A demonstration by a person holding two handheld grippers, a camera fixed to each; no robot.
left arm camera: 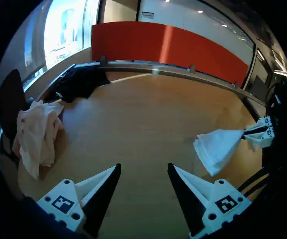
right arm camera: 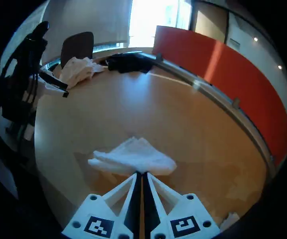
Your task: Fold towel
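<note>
Right gripper view: towel in tool

Left gripper view: the towel is over the right part of the table, ahead-right of the left gripper; its right corner is pinched in the right gripper at the table's right edge. A cloth heap lies at the left edge, beside a chair. Behind it, a garment lies in the far-left corner. A partition panel runs along the far edge.
</note>
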